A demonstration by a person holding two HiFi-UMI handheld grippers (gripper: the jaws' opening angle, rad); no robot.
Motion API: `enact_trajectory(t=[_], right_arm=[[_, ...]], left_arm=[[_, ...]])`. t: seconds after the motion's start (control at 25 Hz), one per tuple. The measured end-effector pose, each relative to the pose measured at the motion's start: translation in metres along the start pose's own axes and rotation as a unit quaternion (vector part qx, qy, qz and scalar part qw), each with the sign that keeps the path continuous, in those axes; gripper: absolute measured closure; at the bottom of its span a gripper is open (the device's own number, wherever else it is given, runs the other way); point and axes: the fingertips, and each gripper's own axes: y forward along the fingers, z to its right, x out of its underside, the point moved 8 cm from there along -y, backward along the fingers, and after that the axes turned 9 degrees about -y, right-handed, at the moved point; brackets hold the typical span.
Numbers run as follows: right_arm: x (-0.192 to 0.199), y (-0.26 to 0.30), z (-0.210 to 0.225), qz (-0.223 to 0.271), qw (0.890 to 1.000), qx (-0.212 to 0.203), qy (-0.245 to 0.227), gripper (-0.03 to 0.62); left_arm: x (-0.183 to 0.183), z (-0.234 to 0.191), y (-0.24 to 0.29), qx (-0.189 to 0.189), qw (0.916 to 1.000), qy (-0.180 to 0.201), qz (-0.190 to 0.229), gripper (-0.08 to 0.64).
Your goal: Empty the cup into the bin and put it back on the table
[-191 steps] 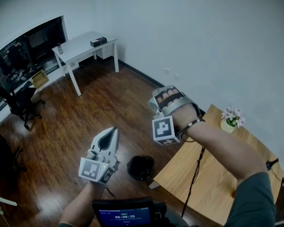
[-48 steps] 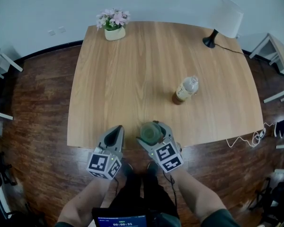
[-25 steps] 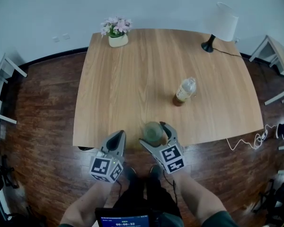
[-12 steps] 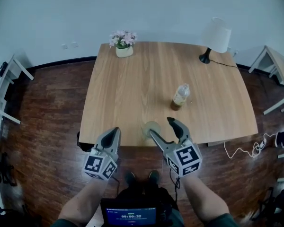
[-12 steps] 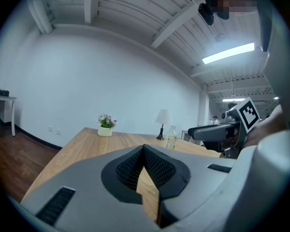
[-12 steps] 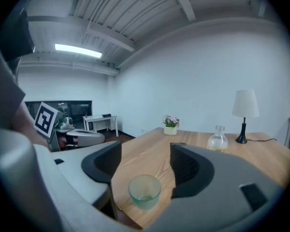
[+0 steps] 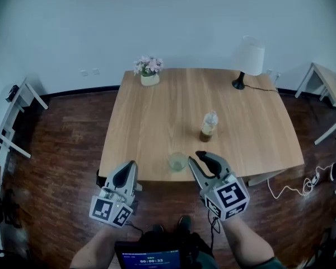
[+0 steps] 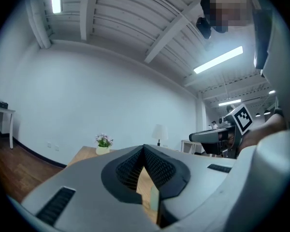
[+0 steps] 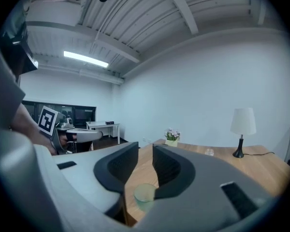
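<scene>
Two hand-held grippers held just short of the near edge of a wooden table (image 7: pixel 151 122), viewed from overhead. At left, the left gripper (image 7: pixel 129 165), jaws closed tip to tip with nothing between them, poised over dark wood floor (image 7: pixel 56 150) just off the table's near left corner. Farther back, at the far edge, a small pot of pink flowers (image 7: pixel 149 72). Next to the right, the translucent greenish cup (image 7: pixel 177 161), upright on the table right at its near edge, touched by neither gripper. Just beside it, the right gripper (image 7: pixel 205 157), jaws only now closing down to a slim gap, gripping nothing. Through its own camera, the cup visible low beyond that gap, resting on the tabletop rather than between the pads. Mid-table beyond, a clear bottle (image 7: pixel 208 126), brown in its lower half, upright and apart from the cup. Toward the far right corner, a white-shaded lamp (image 7: pixel 247 58) on a black base, cord trailing off rightward.
</scene>
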Motion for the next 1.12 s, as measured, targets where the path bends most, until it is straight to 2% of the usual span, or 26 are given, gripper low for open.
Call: enact_trajectory(t=[0.08,0.16,0.36,0.44,0.56,0.8,0.92,1.04,1.12], right_arm=[[0.001,-0.008,-0.011,-0.005,1.0,0.0,-0.003,0.516],[0.002,-0.017,-0.021,-0.009,1.0,0.006,-0.004,0.518],[-0.004,-0.043,-0.046,-0.013,0.999,0.05,0.015,0.52],[-0.007,-0.052,-0.057,-0.014,0.997,0.07,0.02,0.581],[-0.014,-0.062,-0.071,-0.007,0.996,0.087,0.02,0.58],[-0.028,-0.075,-0.087,-0.002,0.994,0.104,0.016,0.591],[-0.032,-0.078,-0.088,0.004,0.994,0.11,0.014,0.591],[-0.032,-0.078,-0.089,0.007,0.995,0.096,0.013,0.591],[-0.032,-0.079,-0.09,0.01,0.996,0.083,0.016,0.591]], left_arm=[[-0.007,0.0,-0.01,-0.023,0.9995,0.019,0.0,0.569],[-0.01,-0.002,-0.02,-0.03,0.9994,0.014,-0.002,0.569],[-0.019,-0.002,-0.049,0.009,0.9999,0.009,-0.007,0.569],[-0.021,-0.003,-0.061,0.013,0.9999,0.011,-0.003,0.569],[-0.024,-0.005,-0.077,0.011,0.9997,0.016,0.017,0.569],[-0.021,-0.006,-0.086,0.026,0.9996,-0.007,0.008,0.569],[-0.026,0.002,-0.087,0.052,0.9986,-0.01,0.004,0.569],[-0.029,0.013,-0.089,0.083,0.9966,-0.007,0.0,0.569],[-0.032,0.019,-0.091,0.087,0.9962,-0.005,0.0,0.569]])
